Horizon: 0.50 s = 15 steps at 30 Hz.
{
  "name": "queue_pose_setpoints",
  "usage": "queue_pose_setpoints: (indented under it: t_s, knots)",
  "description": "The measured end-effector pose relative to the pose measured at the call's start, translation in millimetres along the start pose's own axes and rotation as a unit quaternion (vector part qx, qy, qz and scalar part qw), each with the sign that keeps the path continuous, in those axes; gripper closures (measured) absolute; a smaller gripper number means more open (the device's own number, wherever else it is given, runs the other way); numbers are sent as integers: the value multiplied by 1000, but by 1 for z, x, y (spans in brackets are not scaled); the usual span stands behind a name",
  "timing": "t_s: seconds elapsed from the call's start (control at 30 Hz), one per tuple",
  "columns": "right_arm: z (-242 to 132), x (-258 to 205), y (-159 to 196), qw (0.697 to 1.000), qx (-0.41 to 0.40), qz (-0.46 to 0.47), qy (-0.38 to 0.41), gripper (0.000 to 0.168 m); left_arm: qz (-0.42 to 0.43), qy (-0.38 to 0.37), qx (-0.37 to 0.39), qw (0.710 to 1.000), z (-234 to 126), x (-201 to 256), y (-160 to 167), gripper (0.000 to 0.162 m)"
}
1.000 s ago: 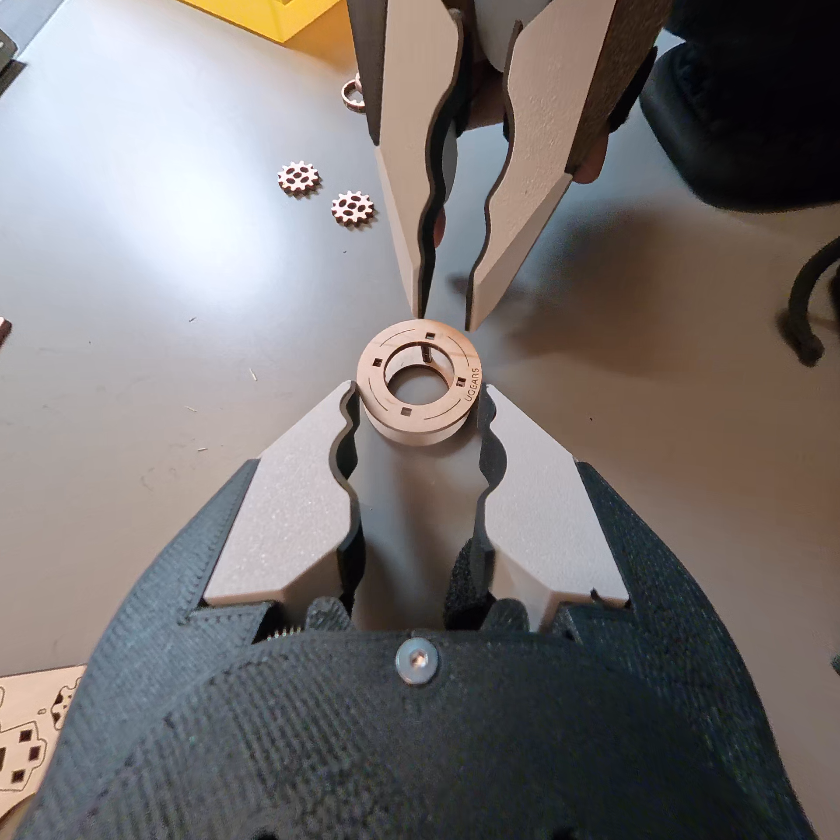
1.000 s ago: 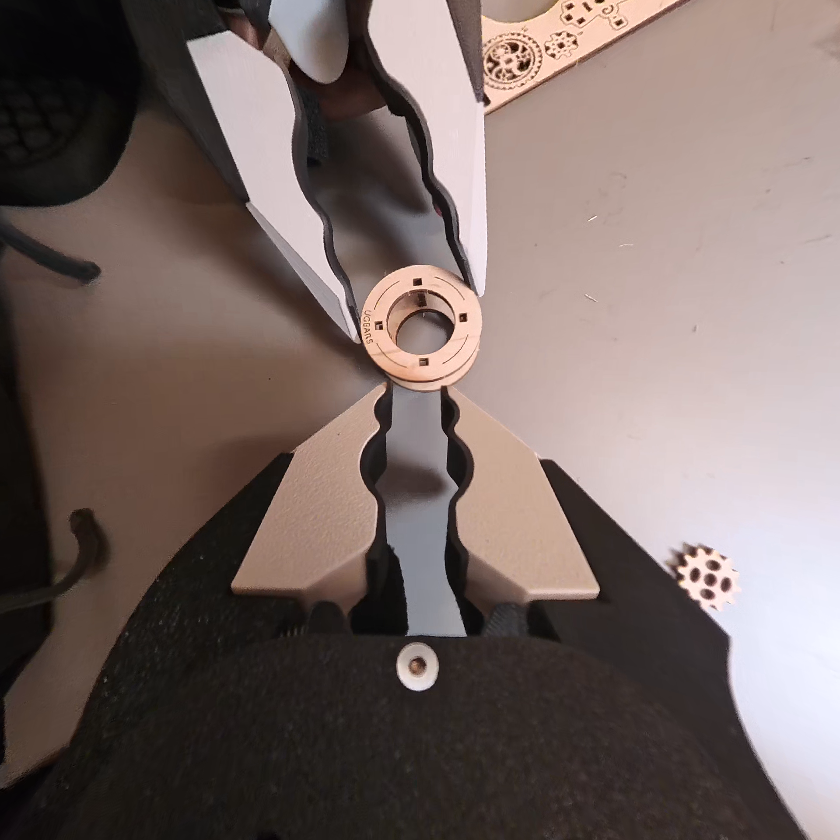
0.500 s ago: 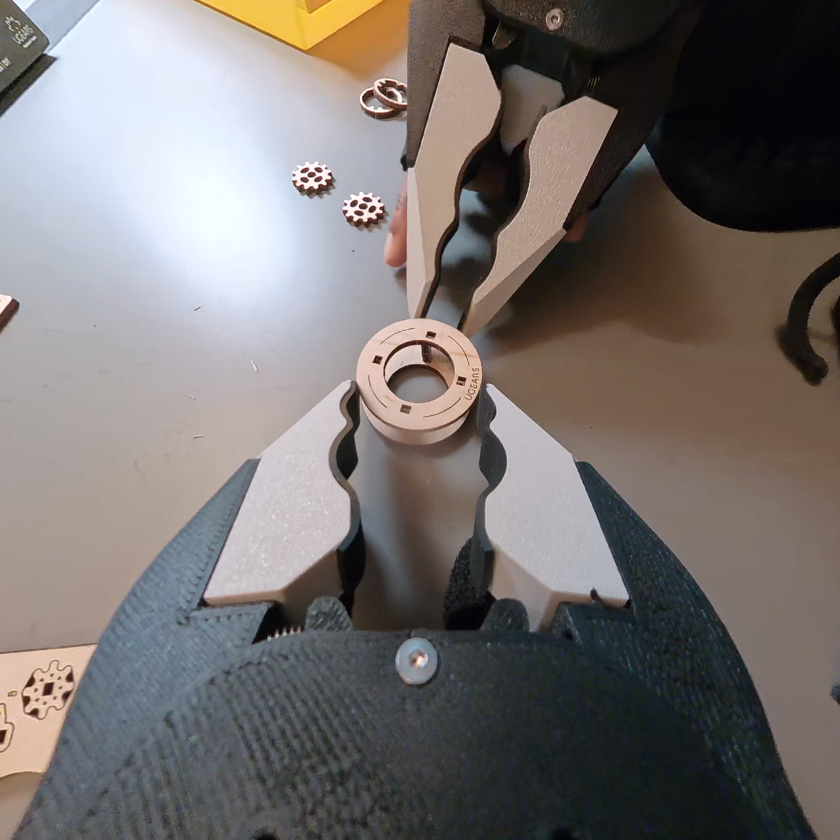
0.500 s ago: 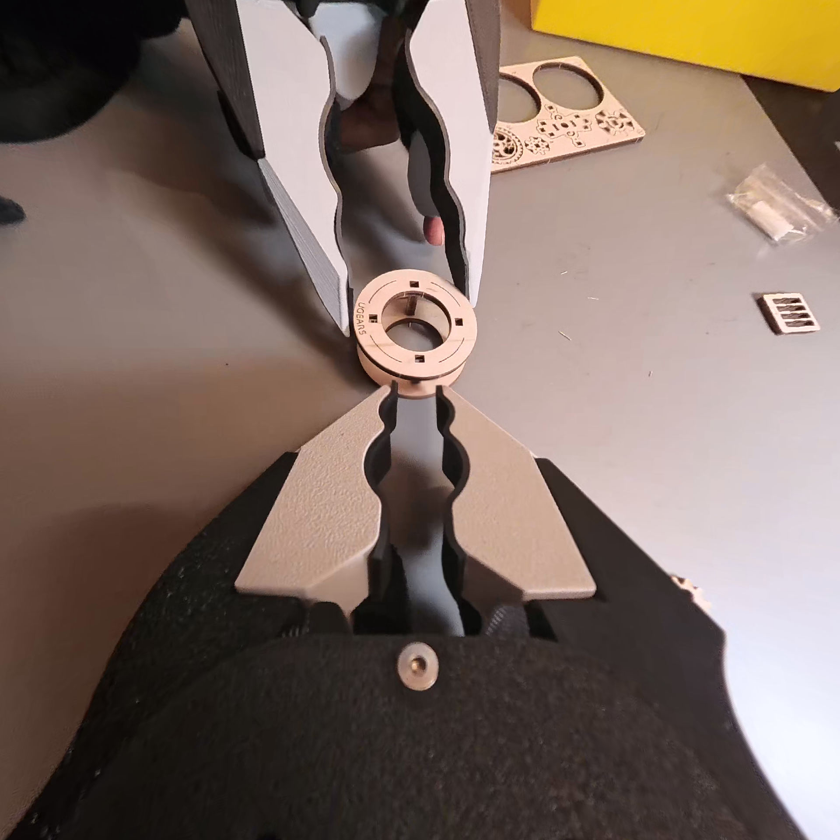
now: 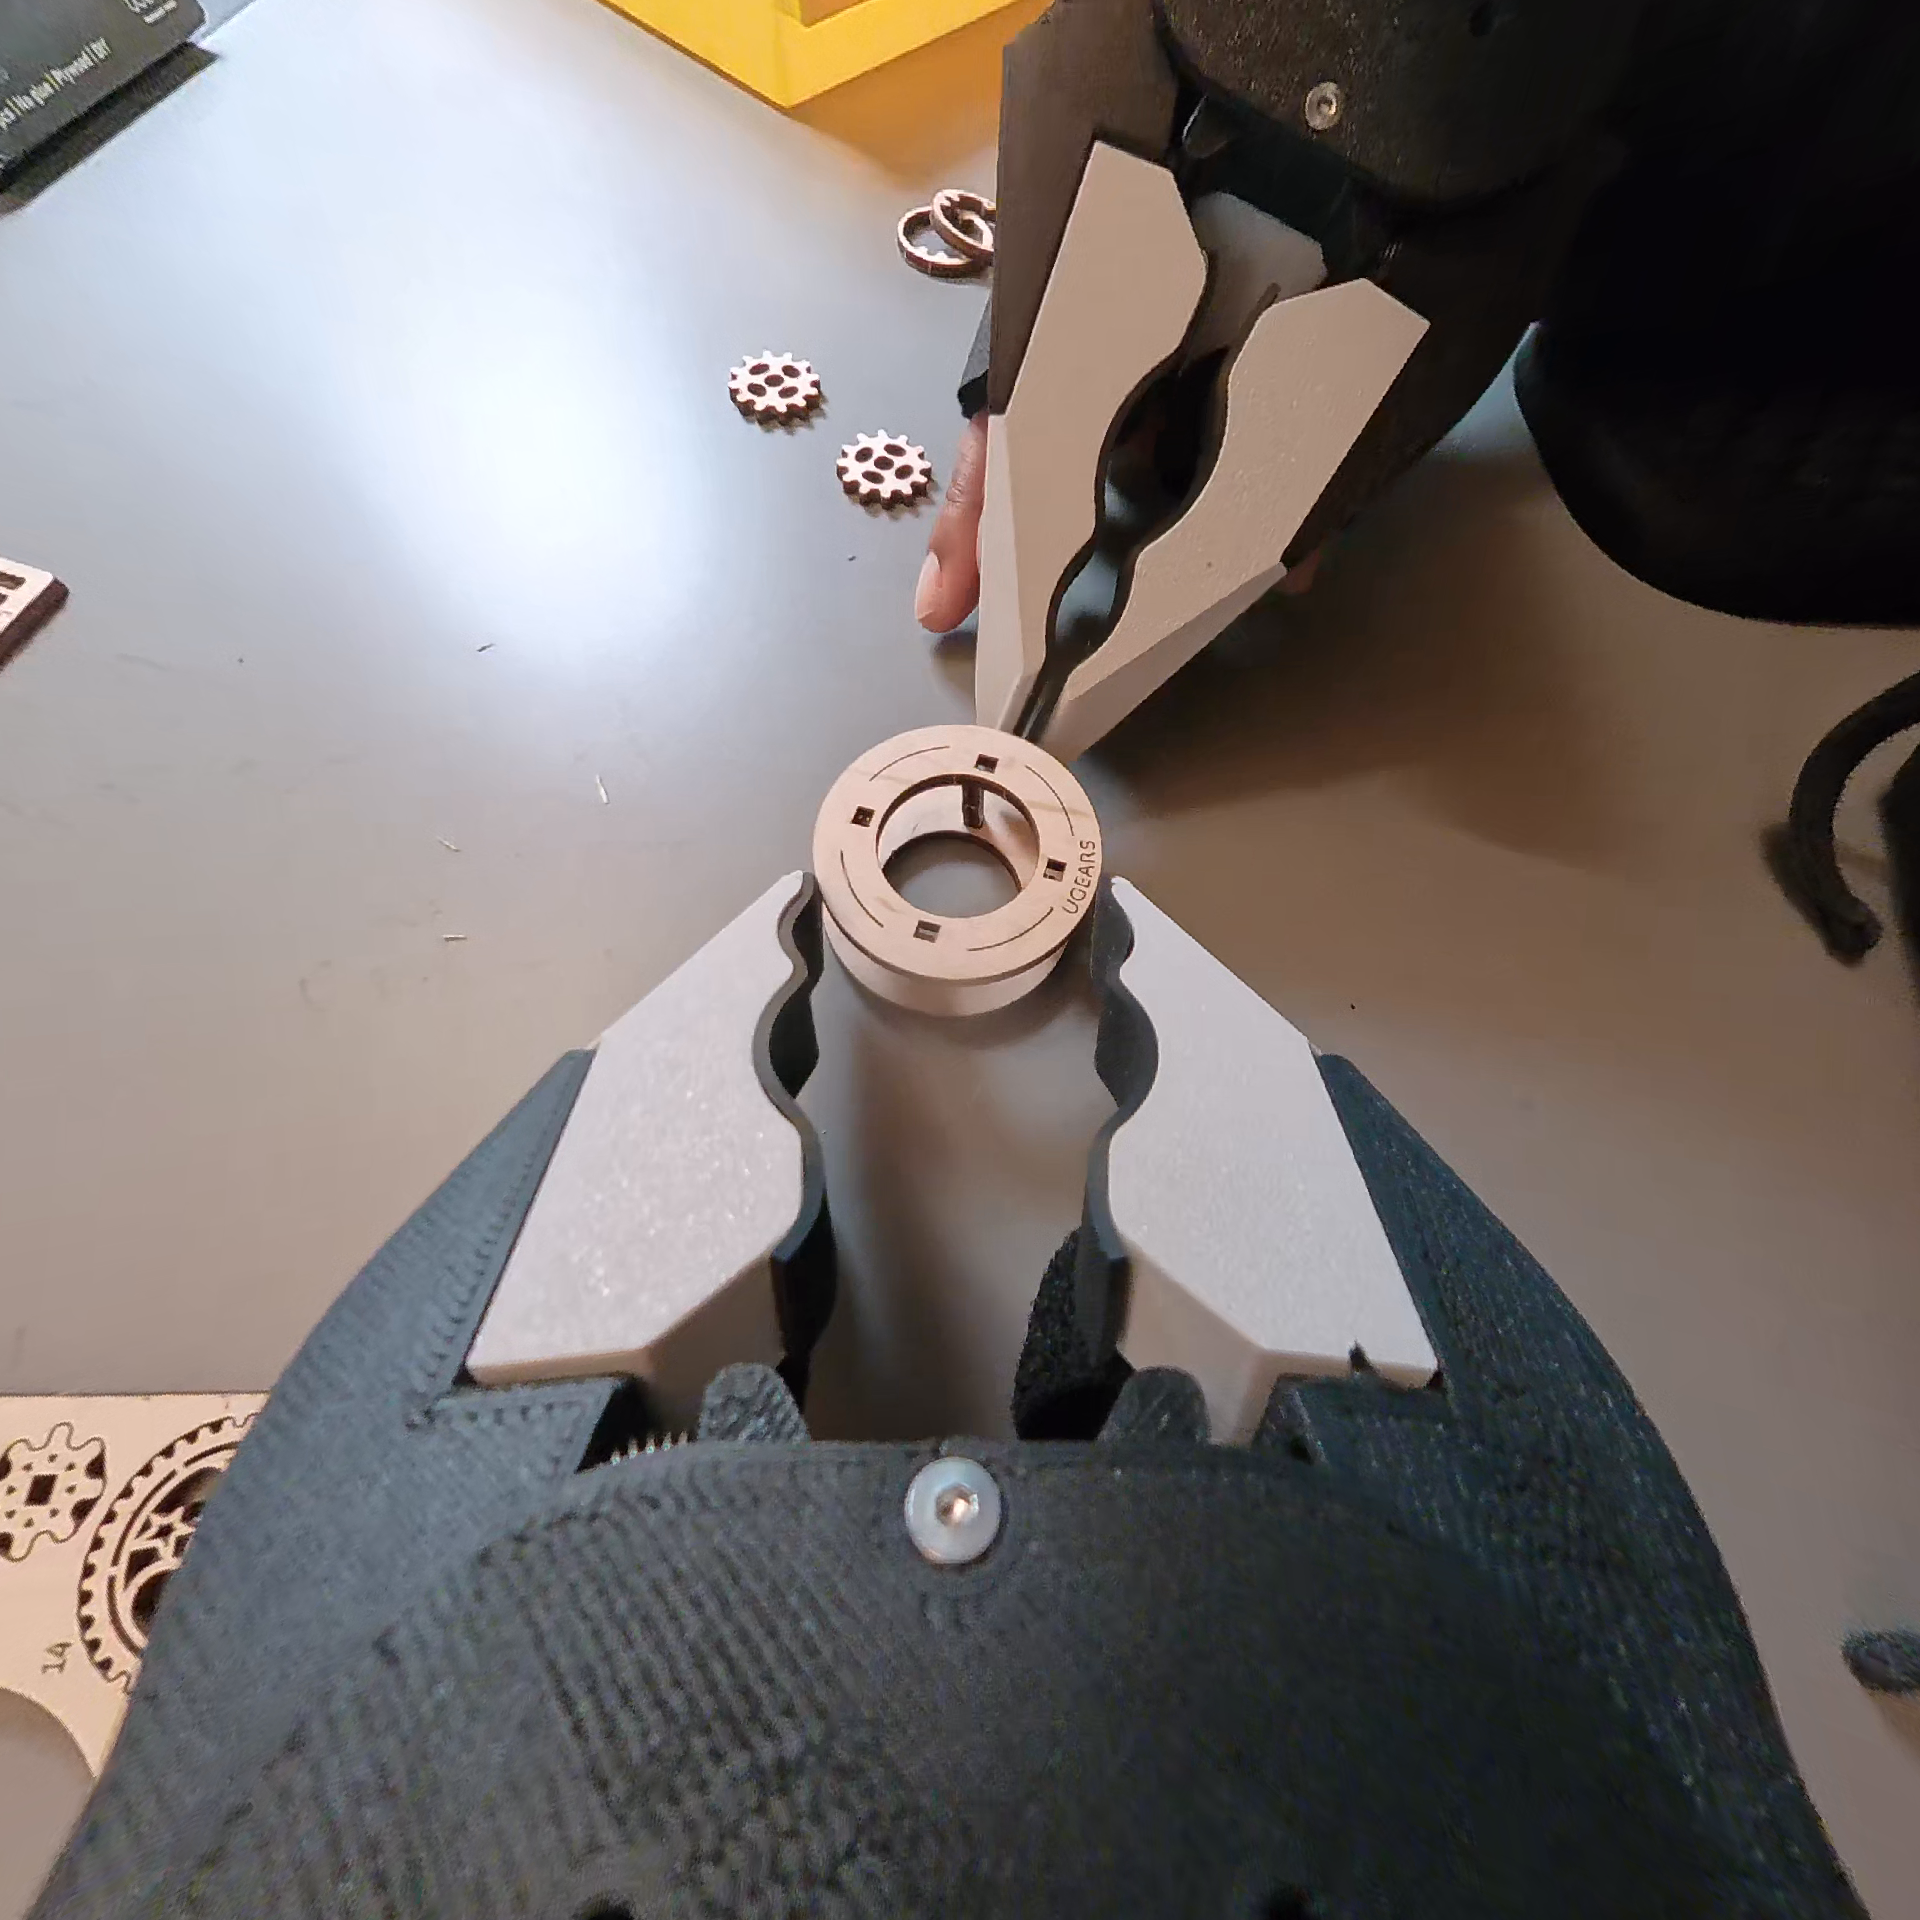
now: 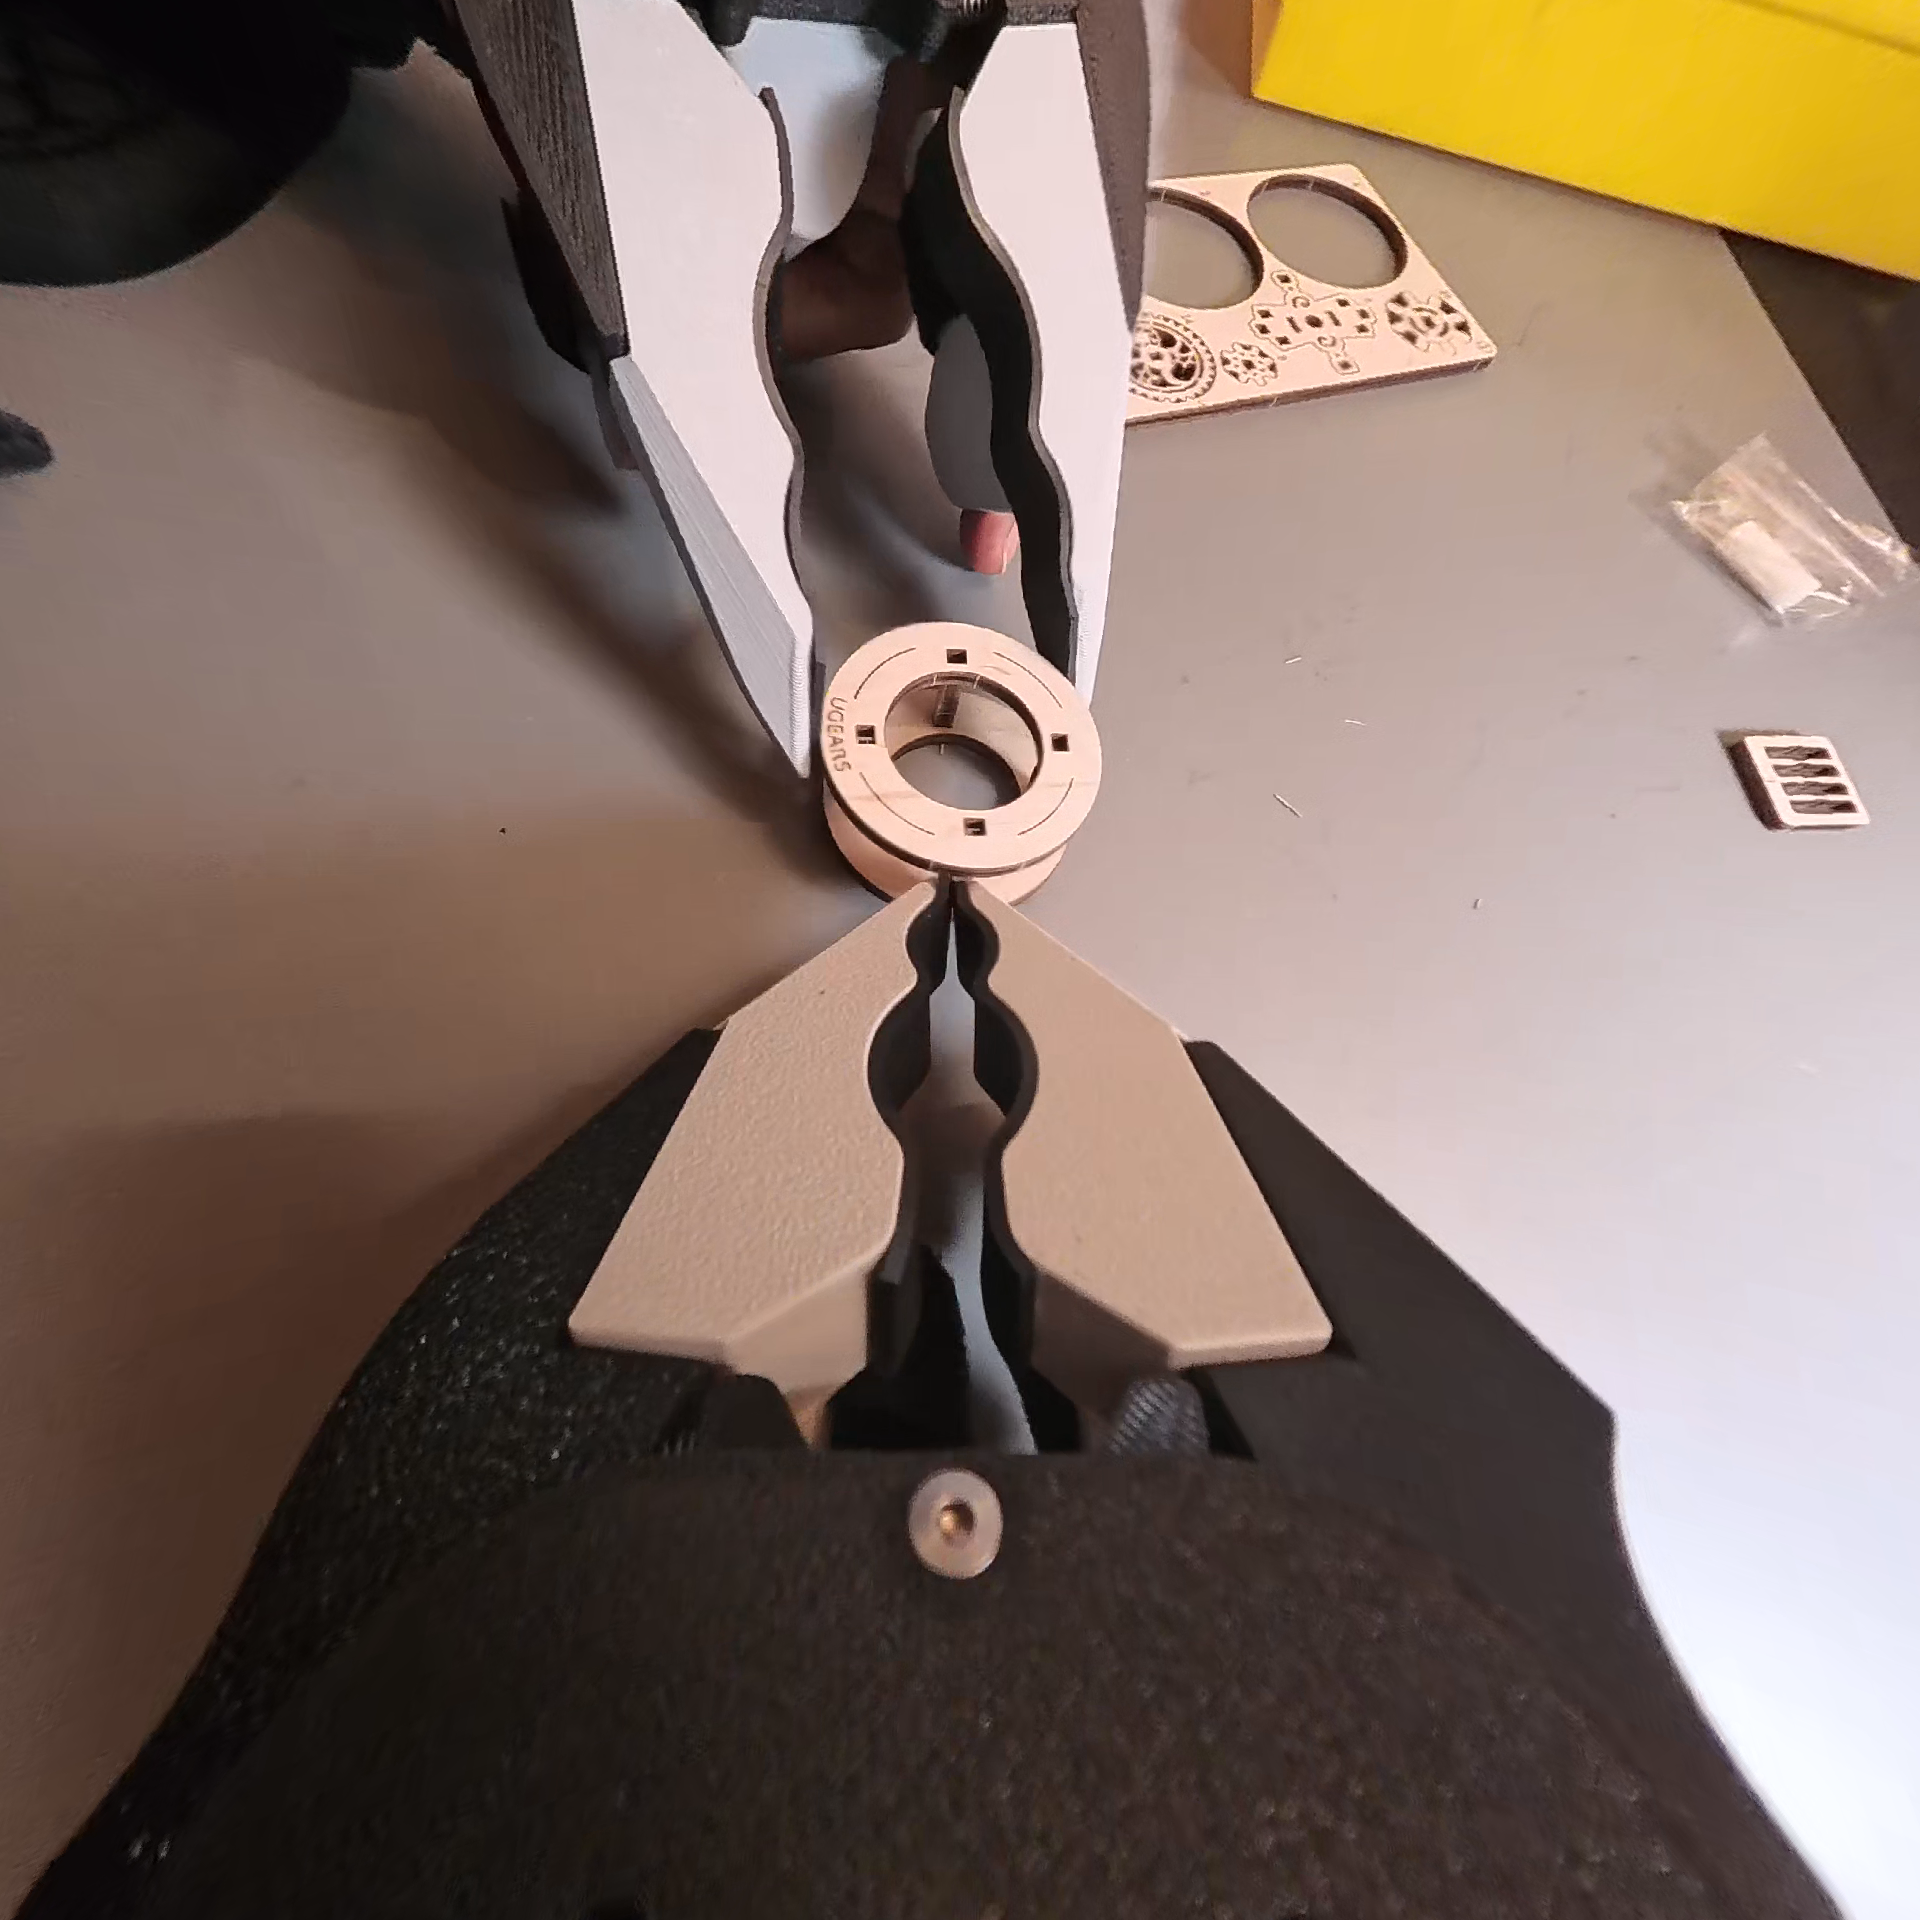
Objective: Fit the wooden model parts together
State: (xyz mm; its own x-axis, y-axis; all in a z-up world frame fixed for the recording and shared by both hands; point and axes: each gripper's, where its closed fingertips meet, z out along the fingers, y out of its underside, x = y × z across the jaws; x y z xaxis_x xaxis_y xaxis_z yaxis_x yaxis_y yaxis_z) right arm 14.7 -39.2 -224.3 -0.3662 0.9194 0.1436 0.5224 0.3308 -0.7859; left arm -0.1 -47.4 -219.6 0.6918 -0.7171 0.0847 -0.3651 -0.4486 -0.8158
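Your right gripper (image 6: 951, 891) has closed to a slit against the wooden spool (image 6: 961, 764) on the bench (image 6: 1455, 935); left gripper (image 5: 961, 914) still clamps it. Seating press looks likely.

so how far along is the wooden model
Done: a wooden spool with two ring faces stands assembled on the table. In hand: the left claw grips its sides, while the right claw is shut, tips at its rim. Left: two small gears, loose rings and the parts sheet.
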Motion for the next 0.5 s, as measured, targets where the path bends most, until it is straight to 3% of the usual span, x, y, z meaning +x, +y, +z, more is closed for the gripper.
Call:
queue_pose_setpoints:
  t_s: [0.07, 0.27, 0.5]
  knots:
    - [-3, 3, 0, 1000, 3, 10, -1, 165, 1, -2, -1, 1000, 0, 0, 0, 111]
    - [-6, -2, -8, 998, 6, 47, -38, 117, -12, -8, -7, 1000, 1, 0, 2, 111]
    - [2, 4, -10, 999, -9, 31, -35, 120, -5, -21, -19, 1000, 1, -1, 5, 111]
